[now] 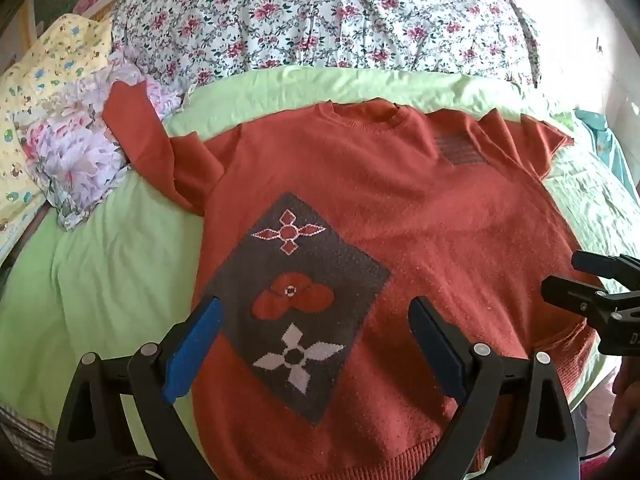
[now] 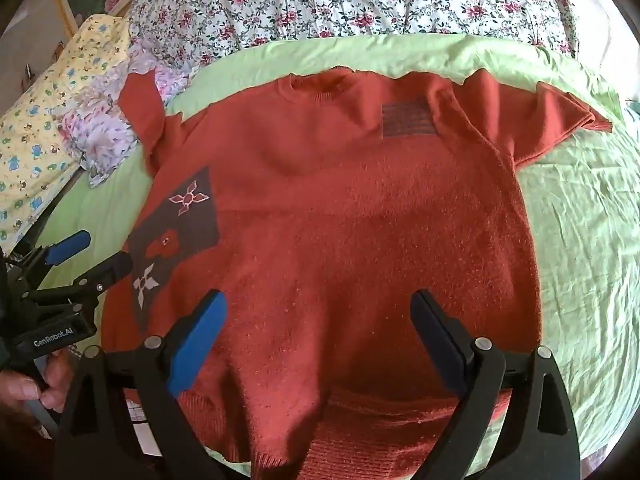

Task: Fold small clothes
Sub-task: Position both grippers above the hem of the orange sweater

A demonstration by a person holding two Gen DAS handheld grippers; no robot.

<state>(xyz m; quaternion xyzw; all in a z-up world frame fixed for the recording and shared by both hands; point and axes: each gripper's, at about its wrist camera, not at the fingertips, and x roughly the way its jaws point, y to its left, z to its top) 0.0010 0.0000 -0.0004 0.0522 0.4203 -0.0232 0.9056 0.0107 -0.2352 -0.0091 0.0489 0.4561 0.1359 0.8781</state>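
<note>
The orange sweater (image 1: pixel 400 208) is spread face up on the green bedsheet (image 1: pixel 100 272), unfolded. Left claw (image 1: pixel 316 344) and right claw (image 2: pixel 320 340) are held wide and empty above its hem. Next, a sleeve or side edge probably needs pinching.

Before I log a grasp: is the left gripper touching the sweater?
Cannot tell: in the left wrist view the left gripper hangs open over the sweater, gap unclear.

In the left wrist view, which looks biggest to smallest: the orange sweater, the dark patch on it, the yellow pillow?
1. orange sweater
2. dark patch
3. yellow pillow, though it lies farther off and is cut by the edge, so unsure.
</note>
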